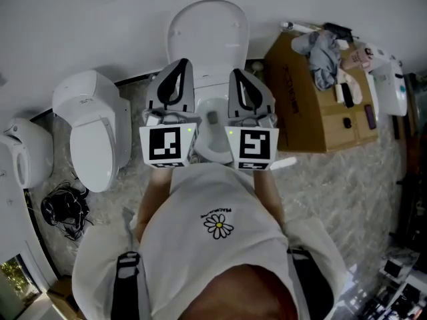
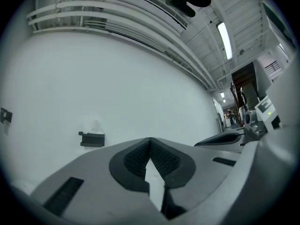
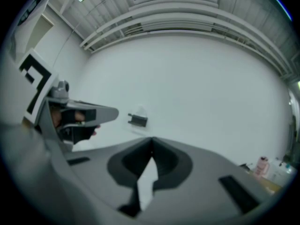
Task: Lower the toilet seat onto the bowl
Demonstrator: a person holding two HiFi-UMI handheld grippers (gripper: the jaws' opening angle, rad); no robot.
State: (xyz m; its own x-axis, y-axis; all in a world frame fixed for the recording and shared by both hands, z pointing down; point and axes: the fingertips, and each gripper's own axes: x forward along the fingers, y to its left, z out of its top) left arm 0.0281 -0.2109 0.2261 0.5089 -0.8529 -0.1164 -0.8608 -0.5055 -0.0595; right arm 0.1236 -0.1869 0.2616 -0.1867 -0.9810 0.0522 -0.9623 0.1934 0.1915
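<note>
Toilet seat [image 1: 207, 35]: one white oval panel, upright against the wall [image 1: 80, 19], beyond the tips of both pairs of jaws. Whether I am seeing seat and lid stacked or the lid alone, I cannot tell.

Bowl [image 1: 212, 142]: below the jaws, showing in the gap between my two grippers and partly covered by them.

Progress, by my judgement: lowering not done. The panel has to be reached, tipped forward and set down on the bowl.

Left gripper [image 2: 150, 142]: jaws together, closed right to the tips, nothing between them, touching nothing. Only bare wall ahead.

Right gripper [image 3: 151, 142]: jaws likewise together, empty, clear of seat and bowl, held level just beside its neighbour.
</note>
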